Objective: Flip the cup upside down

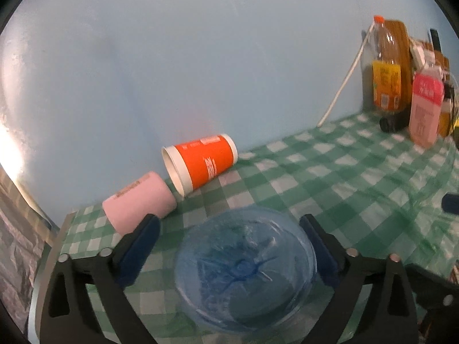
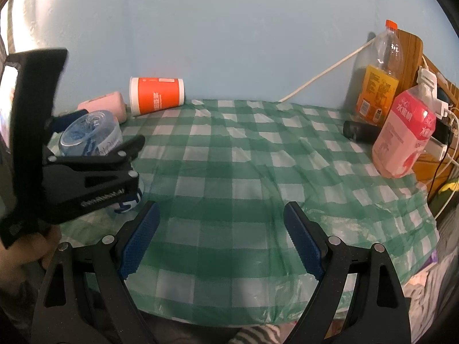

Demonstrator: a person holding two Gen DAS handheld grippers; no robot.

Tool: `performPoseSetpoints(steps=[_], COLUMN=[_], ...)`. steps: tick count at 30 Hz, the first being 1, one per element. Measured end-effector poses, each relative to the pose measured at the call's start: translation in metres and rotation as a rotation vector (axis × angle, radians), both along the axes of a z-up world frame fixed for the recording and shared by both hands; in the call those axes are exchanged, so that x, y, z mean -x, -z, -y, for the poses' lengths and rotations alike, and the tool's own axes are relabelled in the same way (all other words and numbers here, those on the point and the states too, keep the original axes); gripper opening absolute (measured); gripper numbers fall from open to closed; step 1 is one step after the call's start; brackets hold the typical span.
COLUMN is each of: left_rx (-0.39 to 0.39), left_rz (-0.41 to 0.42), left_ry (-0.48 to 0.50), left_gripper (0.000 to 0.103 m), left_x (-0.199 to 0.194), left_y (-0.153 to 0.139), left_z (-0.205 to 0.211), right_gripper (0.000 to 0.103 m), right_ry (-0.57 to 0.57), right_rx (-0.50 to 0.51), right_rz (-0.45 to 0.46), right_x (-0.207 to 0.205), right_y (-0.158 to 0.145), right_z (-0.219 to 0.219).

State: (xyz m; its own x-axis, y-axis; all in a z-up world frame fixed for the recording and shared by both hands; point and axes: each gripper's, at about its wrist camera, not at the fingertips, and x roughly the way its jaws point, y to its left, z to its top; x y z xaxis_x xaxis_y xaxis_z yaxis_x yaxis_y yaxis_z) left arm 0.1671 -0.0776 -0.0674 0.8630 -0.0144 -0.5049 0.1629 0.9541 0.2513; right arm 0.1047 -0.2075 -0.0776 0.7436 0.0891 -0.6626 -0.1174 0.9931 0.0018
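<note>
While the left tool (image 1: 229, 246) stands apart around the clear blue cup (image 1: 245, 269), bottom up on the desk (image 2: 258, 157), contact is unclear; flip appears finished. Right tool (image 2: 221, 240) open, empty. Next move: withdraw without tipping it.

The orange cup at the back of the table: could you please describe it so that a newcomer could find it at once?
Start at the green checked tablecloth and follow it to the pale blue wall, towards the far left corner. There the orange cup lies on its side, with a pink cup lying just to its left. It alone has a bright orange band with white rims.
</note>
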Motion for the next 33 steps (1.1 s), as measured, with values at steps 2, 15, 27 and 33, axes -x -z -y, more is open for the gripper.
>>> performPoseSetpoints(steps=[2,15,27,33], left_rx=[0.016,0.158,0.299,0.296], left_rz=[0.031,0.149,0.149,0.139], left_ry=[0.003,-0.029,-0.054,-0.066], left_gripper=[0.103,0.103,0.103,0.103], left_x=[0.005,0.081,0.143,0.157], left_y=[-0.005,-0.043,-0.059,-0.054], left_z=[-0.003,-0.042,-0.089,-0.100], right_gripper=[0.087,0.087,0.087,0.088], right_ry=[0.000,-0.014,-0.051,-0.057], right_rx=[-0.001,-0.022,-0.017,-0.006], right_rz=[0.002,0.040,0.129,0.159], right_x=[0.000,0.013,0.039,0.050], right_y=[-0.001,-0.010,-0.037,-0.046], right_z=[0.000,-0.003,-0.014,-0.014])
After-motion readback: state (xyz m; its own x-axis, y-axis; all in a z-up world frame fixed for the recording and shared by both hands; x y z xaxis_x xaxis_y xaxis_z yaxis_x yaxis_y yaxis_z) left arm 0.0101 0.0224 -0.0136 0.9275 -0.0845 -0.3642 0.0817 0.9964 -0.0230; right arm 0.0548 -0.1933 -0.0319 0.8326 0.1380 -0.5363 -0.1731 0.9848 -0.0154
